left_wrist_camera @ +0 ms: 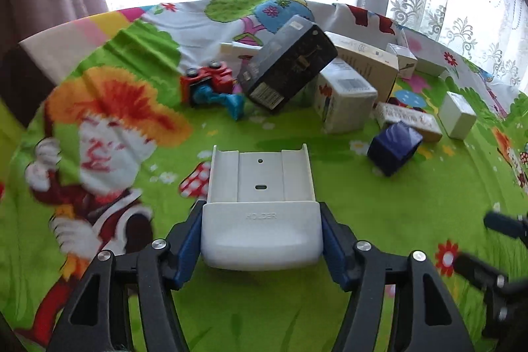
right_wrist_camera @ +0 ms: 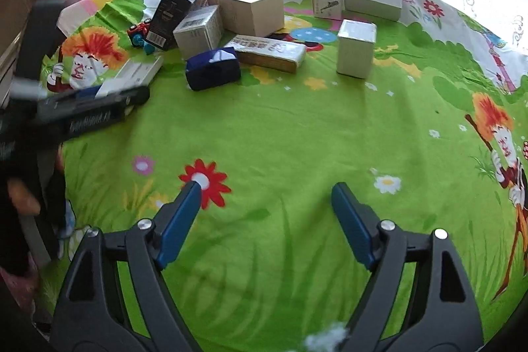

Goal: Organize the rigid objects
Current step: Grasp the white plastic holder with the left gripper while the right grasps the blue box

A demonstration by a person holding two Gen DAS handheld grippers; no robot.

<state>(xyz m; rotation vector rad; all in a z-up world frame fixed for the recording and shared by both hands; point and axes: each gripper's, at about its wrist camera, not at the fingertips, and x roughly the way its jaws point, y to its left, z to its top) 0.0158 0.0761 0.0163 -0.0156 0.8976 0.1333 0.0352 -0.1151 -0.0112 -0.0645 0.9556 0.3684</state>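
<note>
Each gripper, left (left_wrist_camera: 260,230) and right (right_wrist_camera: 265,220), has black plastic arms with triangular cut-outs, round silver screws at the joints, and flat blue fingers (right_wrist_camera: 180,220).

a matt white plastic holder (left_wrist_camera: 260,220) sits on printed cloth (left_wrist_camera: 330,302); the cardboard boxes (right_wrist_camera: 250,9) look smooth, one black box (left_wrist_camera: 287,65) glossy.

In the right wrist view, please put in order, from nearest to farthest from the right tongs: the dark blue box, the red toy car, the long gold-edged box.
1. Dark blue box, ahead, slightly left.
2. Long gold-edged box, just behind it, centre.
3. Red toy car, far left, beside the black box.
</note>
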